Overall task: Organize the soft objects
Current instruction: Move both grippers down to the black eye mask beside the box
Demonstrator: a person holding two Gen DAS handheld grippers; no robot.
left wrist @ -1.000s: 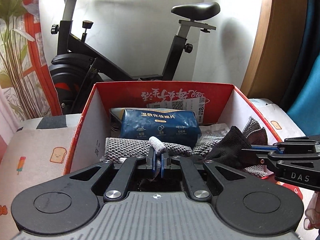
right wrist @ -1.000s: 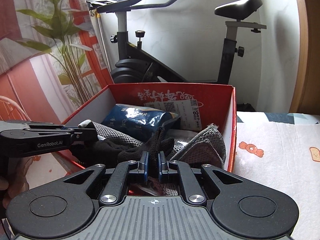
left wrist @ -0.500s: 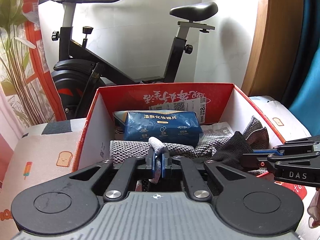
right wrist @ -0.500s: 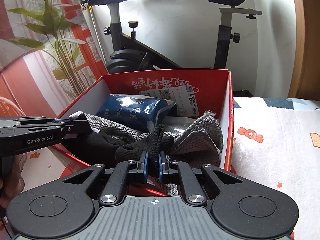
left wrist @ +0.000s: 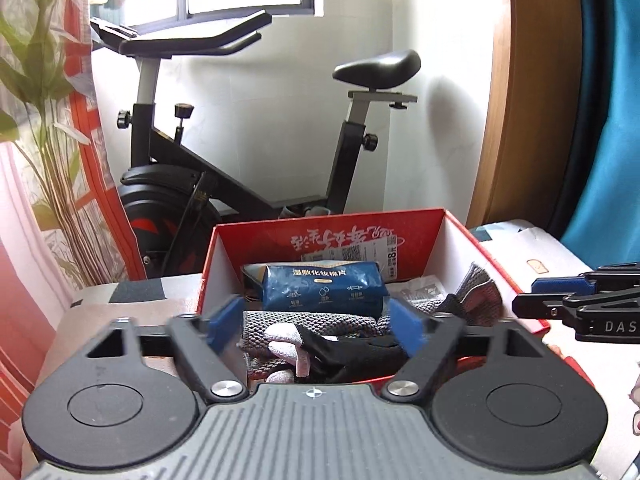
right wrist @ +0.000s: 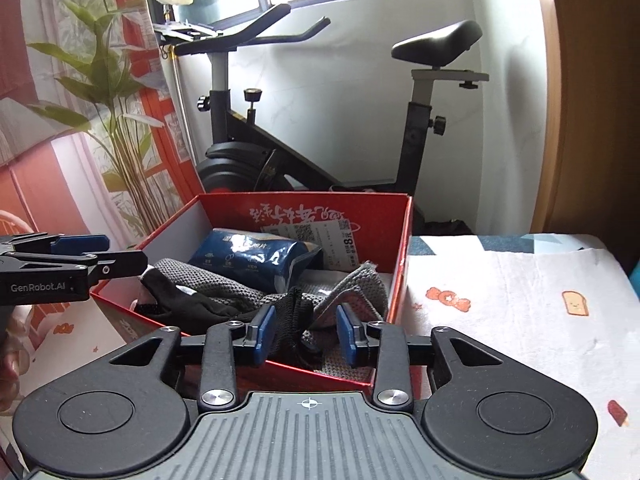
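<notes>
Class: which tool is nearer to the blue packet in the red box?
Left. The left tool sits directly before the blue packet, opening over gloves; the right tool, also opening, sits farther toward the box's right corner.

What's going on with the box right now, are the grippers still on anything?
No. A person is working two handheld grippers over the red box. The left gripper and right gripper are both opening, and neither pad is pressing on anything. The black glove lies inside the box on top of the grey knitted cloth, in front of the blue packet. The box sits on the printed cover.
</notes>
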